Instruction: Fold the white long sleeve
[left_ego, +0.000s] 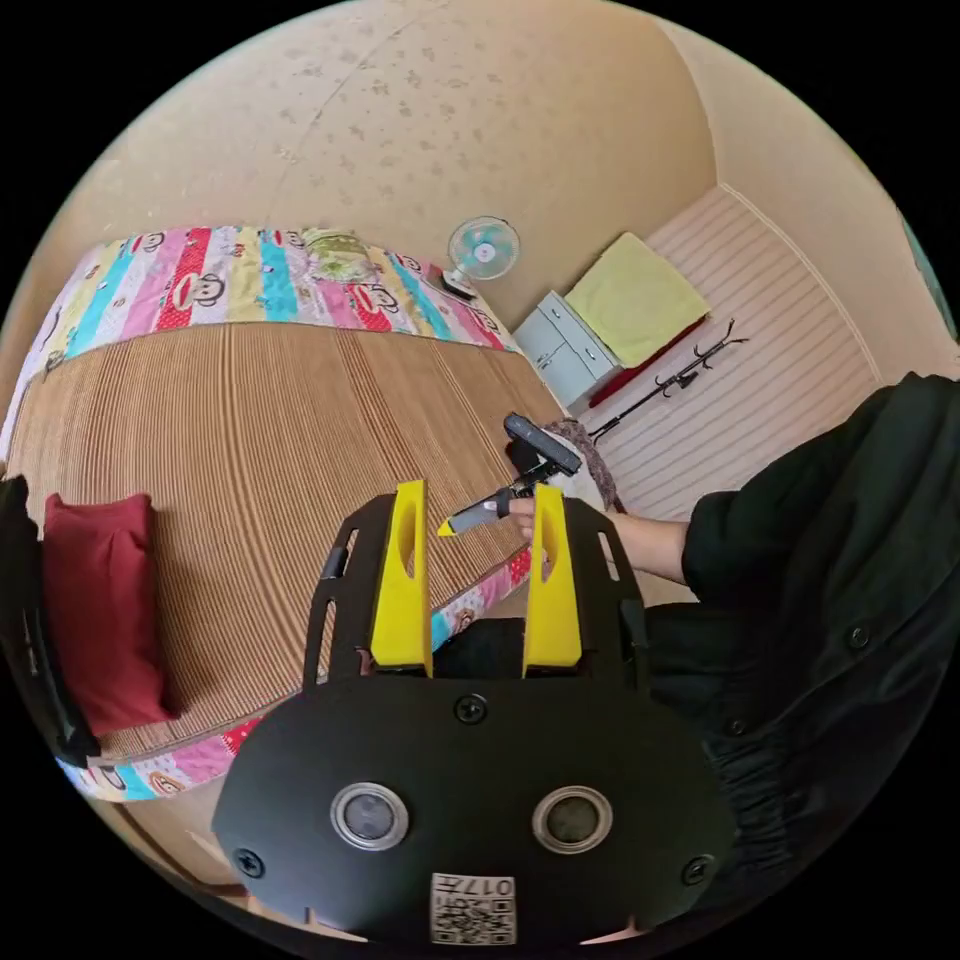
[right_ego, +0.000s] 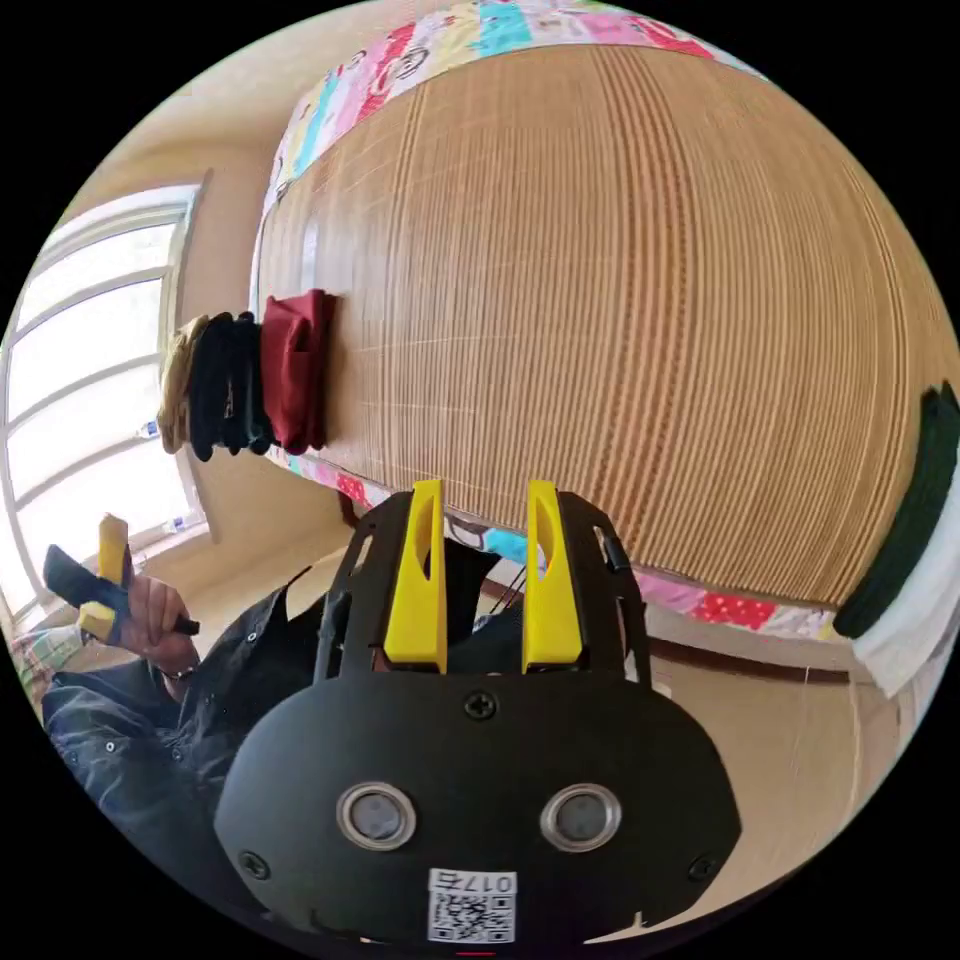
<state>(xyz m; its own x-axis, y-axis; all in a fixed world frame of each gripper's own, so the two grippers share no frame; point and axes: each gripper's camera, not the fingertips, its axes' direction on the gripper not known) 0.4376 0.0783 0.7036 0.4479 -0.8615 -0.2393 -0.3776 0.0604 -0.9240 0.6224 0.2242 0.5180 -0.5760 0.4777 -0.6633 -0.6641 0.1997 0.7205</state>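
Observation:
A white garment (right_ego: 915, 615) hangs over the bed's edge at the far right of the right gripper view, with a dark green folded piece (right_ego: 905, 525) beside it. My right gripper (right_ego: 485, 492) is held off the bed's side, open, with nothing between its yellow jaws. My left gripper (left_ego: 478, 492) is also open and holds nothing; it hovers near the bed's edge. A hand holds the right gripper (left_ego: 470, 518) just beyond the left jaws. The left gripper (right_ego: 100, 585) appears in a hand at the left of the right gripper view.
A bamboo mat (left_ego: 270, 430) covers the bed over a colourful striped sheet (left_ego: 230, 280). Folded red (right_ego: 295, 370), black (right_ego: 225, 385) and tan (right_ego: 175, 380) clothes stand stacked at one edge. A fan (left_ego: 483, 250), cabinet (left_ego: 560, 345) and coat rack (left_ego: 665, 380) stand beyond. The person's dark jacket (left_ego: 830, 560) is close by.

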